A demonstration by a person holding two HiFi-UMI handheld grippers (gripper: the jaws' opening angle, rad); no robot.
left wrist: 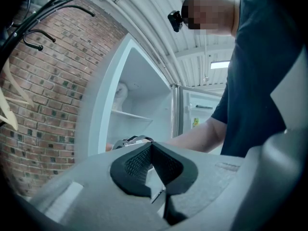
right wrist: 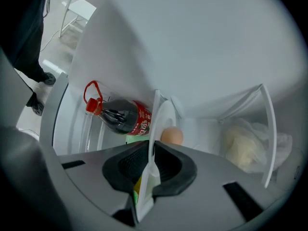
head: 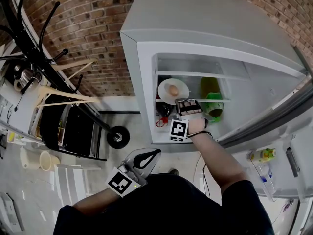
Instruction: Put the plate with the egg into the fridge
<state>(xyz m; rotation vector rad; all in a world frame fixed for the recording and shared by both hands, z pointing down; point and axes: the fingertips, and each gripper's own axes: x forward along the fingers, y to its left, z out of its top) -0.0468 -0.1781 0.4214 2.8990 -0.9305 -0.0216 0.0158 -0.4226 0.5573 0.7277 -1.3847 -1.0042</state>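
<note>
A white plate [head: 165,95] with a brown egg [head: 173,89] rests on a shelf in the open fridge [head: 145,77]. My right gripper [head: 184,104] reaches into the fridge and is shut on the plate's near rim. In the right gripper view the plate [right wrist: 161,118] stands edge-on between the jaws of that gripper [right wrist: 150,146], with the egg [right wrist: 172,135] just beyond them. My left gripper [head: 152,153] hangs low in front of my body, outside the fridge, shut and empty. Its jaw tips [left wrist: 151,145] meet in the left gripper view.
A dark soy-sauce bottle with a red cap [right wrist: 120,114] lies beside the plate. A green bag [head: 212,100] sits to the right on the same shelf, and a pale bag [right wrist: 244,146] behind a clear divider. The fridge door [head: 274,146] stands open at right. A black coat rack [head: 44,62] stands at left.
</note>
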